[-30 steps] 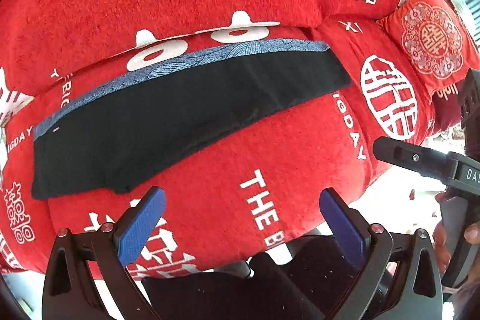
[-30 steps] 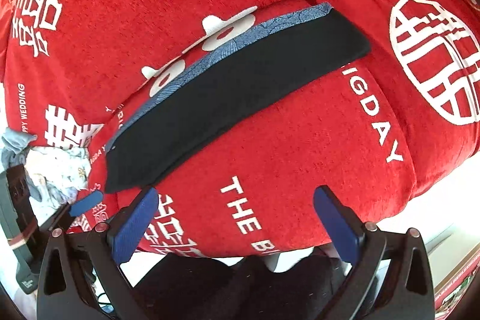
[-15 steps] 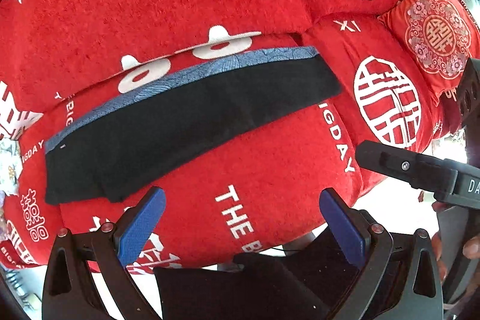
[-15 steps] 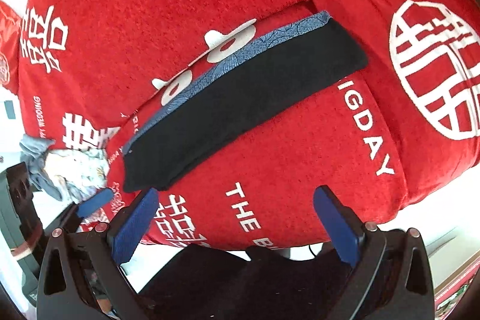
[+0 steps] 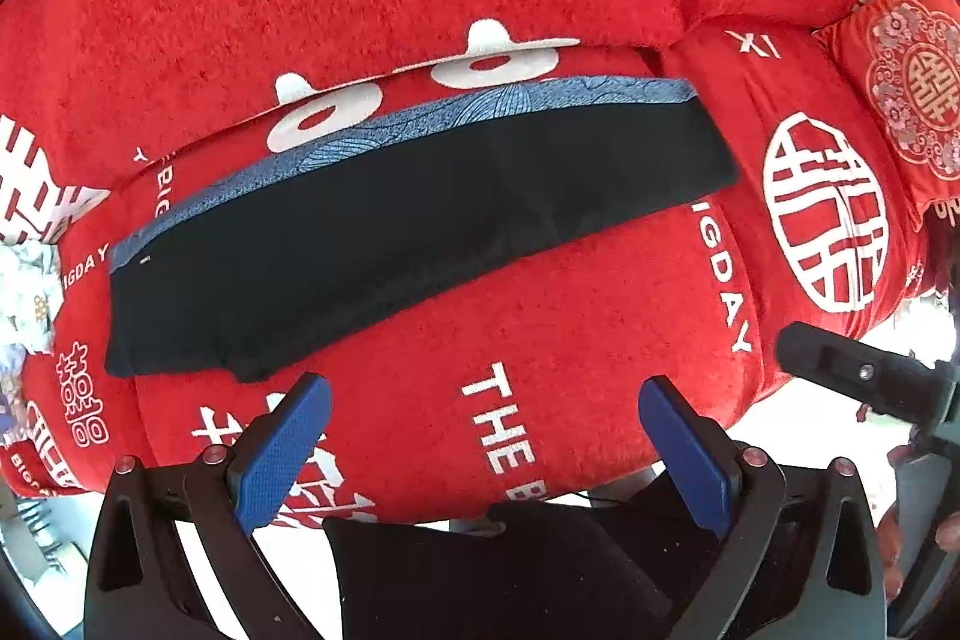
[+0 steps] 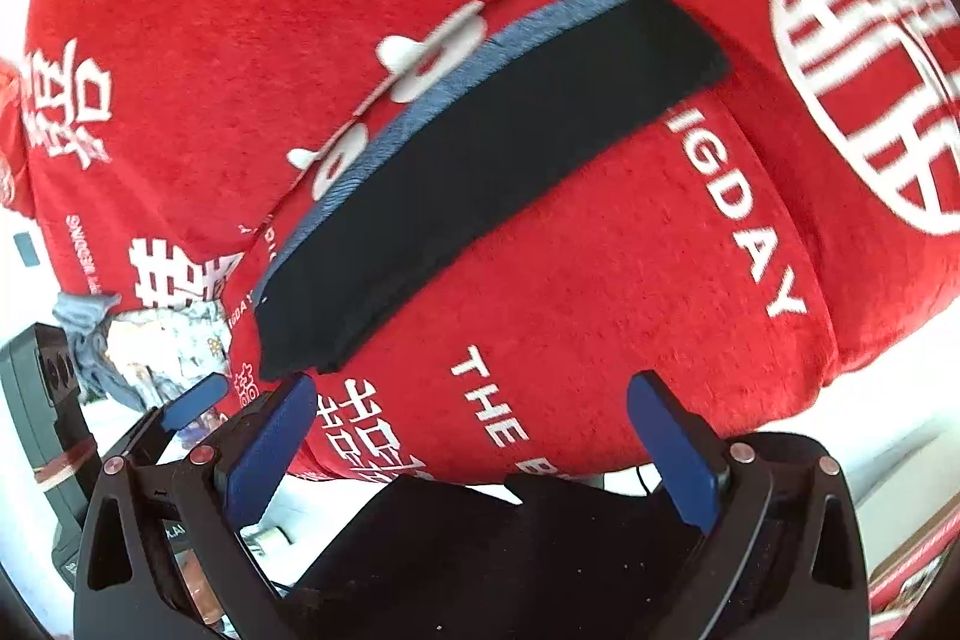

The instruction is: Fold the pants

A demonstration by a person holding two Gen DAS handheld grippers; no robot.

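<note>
The pants (image 5: 414,226) lie folded into a long, narrow black strip on the seat of a red sofa (image 5: 600,316), running across the middle of the left wrist frame from the lower left to the upper right. Along their far edge there is a blue band (image 5: 420,124) with a fine line pattern; the rest of the cloth is plain black and lies flat, with a small step at the lower left end where the layers do not meet exactly. In the right wrist view the same pants (image 6: 480,172) go more steeply from the lower left to the upper right, and this picture is a little blurred. The sofa cover carries white writing: "THE B" and "IGDAY" can be read in front of the pants, "XI" at the upper right, and large Chinese double-happiness signs on the backrest. A red cushion (image 5: 900,88) with a round ornament sits at the right edge of the left wrist frame. The left hand-held gripper (image 5: 480,448) is spread wide with nothing between its blue pads, low in the frame and apart from the pants. The right hand-held gripper (image 6: 468,436) is also spread and holds nothing. A pile of light cloth (image 6: 162,346) lies at the left edge of the right wrist frame.
</note>
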